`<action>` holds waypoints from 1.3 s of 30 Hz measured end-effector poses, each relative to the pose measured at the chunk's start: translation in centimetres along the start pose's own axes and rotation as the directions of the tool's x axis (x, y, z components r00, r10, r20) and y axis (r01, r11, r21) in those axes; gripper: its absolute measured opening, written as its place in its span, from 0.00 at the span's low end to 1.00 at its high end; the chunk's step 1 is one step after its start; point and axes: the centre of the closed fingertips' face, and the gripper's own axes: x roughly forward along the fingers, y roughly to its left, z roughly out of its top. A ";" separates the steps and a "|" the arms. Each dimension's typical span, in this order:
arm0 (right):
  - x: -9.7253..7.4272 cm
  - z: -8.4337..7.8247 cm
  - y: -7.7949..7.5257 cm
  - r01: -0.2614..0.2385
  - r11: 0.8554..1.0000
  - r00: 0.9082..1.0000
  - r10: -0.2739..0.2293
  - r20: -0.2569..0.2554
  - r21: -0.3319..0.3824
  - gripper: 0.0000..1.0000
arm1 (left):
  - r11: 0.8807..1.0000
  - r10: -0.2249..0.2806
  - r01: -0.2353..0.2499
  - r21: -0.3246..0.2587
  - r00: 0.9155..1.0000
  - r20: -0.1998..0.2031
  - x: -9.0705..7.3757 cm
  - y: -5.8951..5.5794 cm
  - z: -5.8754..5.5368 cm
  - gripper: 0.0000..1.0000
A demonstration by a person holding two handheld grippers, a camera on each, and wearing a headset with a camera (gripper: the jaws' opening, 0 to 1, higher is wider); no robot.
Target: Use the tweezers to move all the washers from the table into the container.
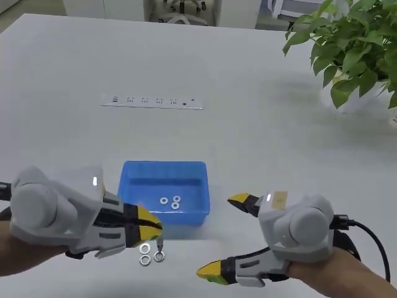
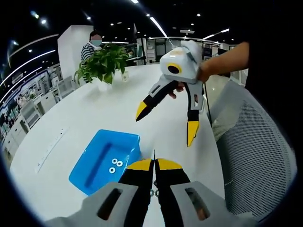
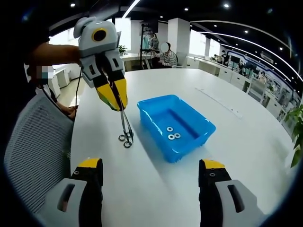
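Observation:
A blue container sits on the white table with three washers inside. Just in front of it lie three loose washers. My left gripper is shut on thin metal tweezers, whose tips reach down to the loose washers. Its own view shows the tweezers sticking out between the closed yellow jaws. My right gripper hovers open and empty to the right of the container, and it also appears in the left gripper view.
A white power strip lies farther back on the table. A potted plant stands at the far right. A mesh chair is at the table's near edge. People sit in the background.

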 end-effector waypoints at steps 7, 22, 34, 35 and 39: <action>0.2 0.1 0.5 -0.016 1.000 1.000 0.016 0.003 -0.003 0.83 | 1.000 0.000 0.000 0.010 1.000 0.006 0.2 0.2 0.2 0.06; 1.6 1.9 2.5 -0.091 0.992 0.994 0.096 0.053 -0.089 0.66 | 0.997 -0.052 0.053 0.053 0.998 -0.026 0.3 -0.2 0.3 0.05; 3.6 3.0 3.8 -0.169 0.969 0.982 0.182 0.058 -0.181 0.45 | 0.996 -0.063 0.065 0.062 0.997 -0.042 -0.1 -0.3 0.1 0.05; 3.8 3.2 3.9 -0.173 0.966 0.981 0.187 0.058 -0.191 0.43 | 0.996 -0.063 0.066 0.062 0.997 -0.042 -0.1 -0.3 0.1 0.05; 4.6 3.5 4.4 -0.201 0.957 0.975 0.217 0.056 -0.210 0.34 | 0.996 -0.068 0.071 0.062 0.997 -0.043 -0.1 -0.4 0.2 0.05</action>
